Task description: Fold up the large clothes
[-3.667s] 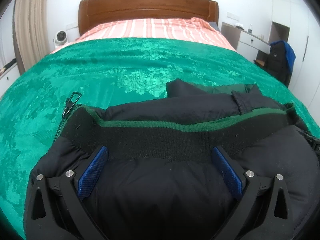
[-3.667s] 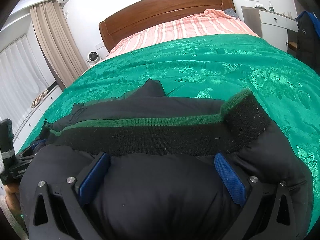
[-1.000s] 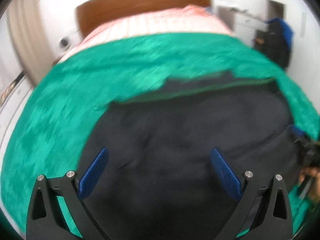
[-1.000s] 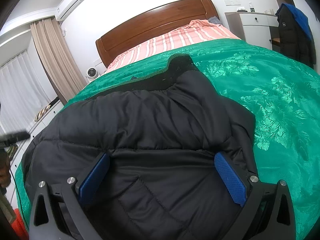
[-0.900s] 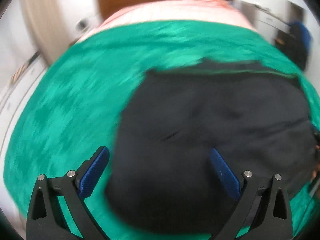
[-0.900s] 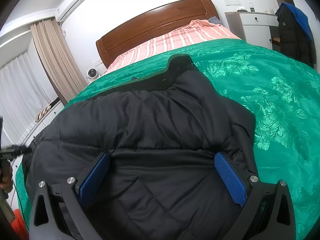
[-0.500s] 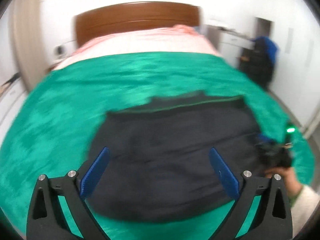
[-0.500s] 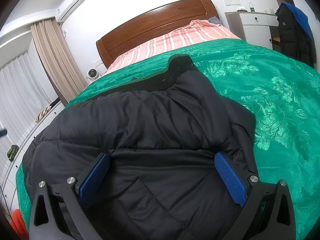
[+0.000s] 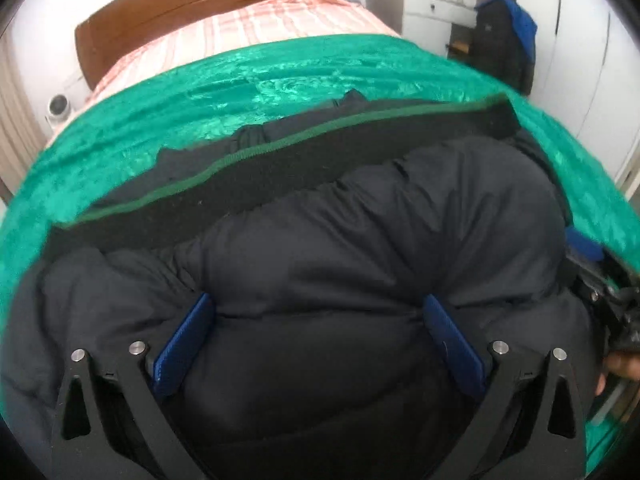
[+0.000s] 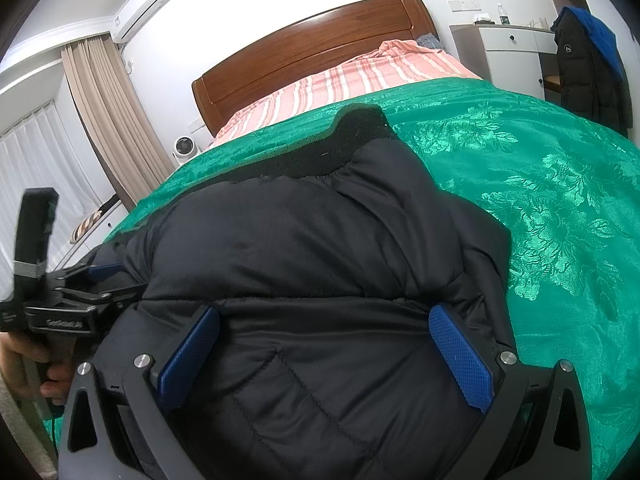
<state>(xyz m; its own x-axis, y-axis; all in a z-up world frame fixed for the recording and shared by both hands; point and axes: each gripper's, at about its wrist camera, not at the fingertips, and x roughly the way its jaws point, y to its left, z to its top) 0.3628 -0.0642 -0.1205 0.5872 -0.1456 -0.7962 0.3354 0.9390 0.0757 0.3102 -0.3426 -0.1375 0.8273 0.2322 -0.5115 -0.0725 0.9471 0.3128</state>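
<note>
Black puffer jacket point(image 9: 360, 264) folded in a thick bundle on a green floral bedspread point(image 10: 552, 208), ribbed hem band with green edge point(image 9: 280, 168) along its far side. Left gripper point(image 9: 316, 332) spread wide, blue pads point(image 9: 184, 344) pressed against the padded fabric bulging between them, nothing pinched. Right gripper point(image 10: 324, 344) likewise wide apart over the jacket's near edge, quilted seams between its pads point(image 10: 460, 360). Each tool visible at the margin of the other's view, a hand point(image 10: 24, 364) on the left one's grip.

Beyond the bedspread: pink striped sheet point(image 10: 360, 76), wooden headboard point(image 10: 312, 48), white wall. Beige curtain point(image 10: 108, 120) and sheer drapes at left, air conditioner point(image 10: 144, 4) high up, small white fan point(image 10: 185, 147) on the floor. White dresser point(image 10: 508, 48) at right with a bottle on top, dark coat with blue lining point(image 10: 588, 64) hanging beside it.

Small white emblem on the coat's chest, unreadable. Embossed lettering on the left tool's body, too blurred to read.
</note>
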